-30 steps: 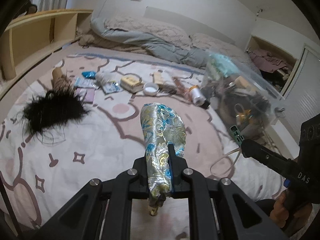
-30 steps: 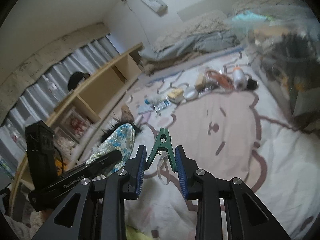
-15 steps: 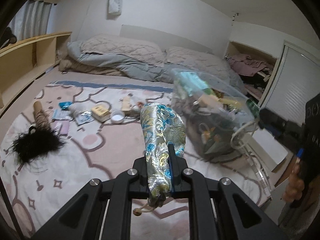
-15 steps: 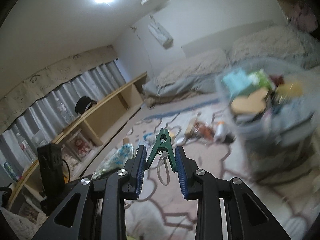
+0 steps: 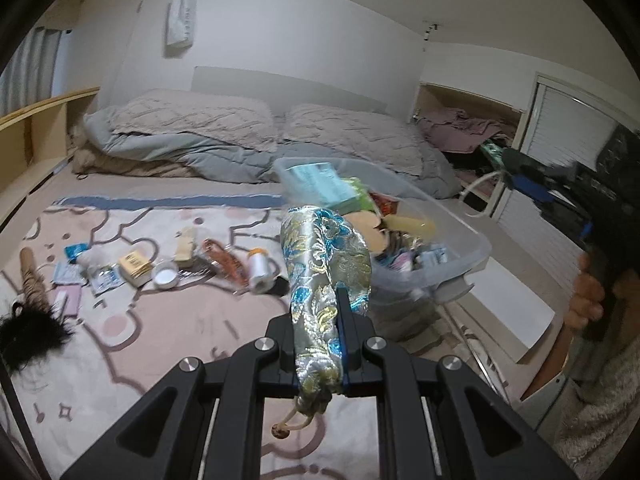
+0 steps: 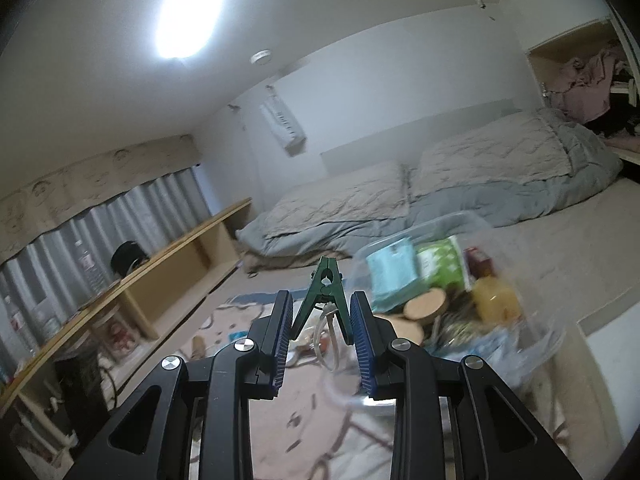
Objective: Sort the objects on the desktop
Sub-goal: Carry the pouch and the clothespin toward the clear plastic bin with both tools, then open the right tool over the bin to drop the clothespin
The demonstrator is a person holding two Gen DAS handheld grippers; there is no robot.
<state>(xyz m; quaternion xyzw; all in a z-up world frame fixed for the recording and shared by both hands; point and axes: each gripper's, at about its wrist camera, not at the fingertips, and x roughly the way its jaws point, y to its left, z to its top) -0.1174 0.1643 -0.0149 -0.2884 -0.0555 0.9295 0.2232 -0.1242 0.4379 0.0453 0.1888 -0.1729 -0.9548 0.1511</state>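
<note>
Left wrist view: the left gripper (image 5: 316,344) is clamped tight on a brocade pouch (image 5: 326,264), near the clear bin (image 5: 460,248). Right gripper (image 6: 320,332) pinches a green clip (image 6: 325,294).

We see the bed (image 5: 168,336) under a pink patterned blanket. On it lie a clear plastic bin (image 5: 460,248) full of odds and ends, a white spool (image 5: 259,269), a round tin (image 5: 165,274), small packets (image 5: 105,280) and a black feather duster (image 5: 30,330).
</note>
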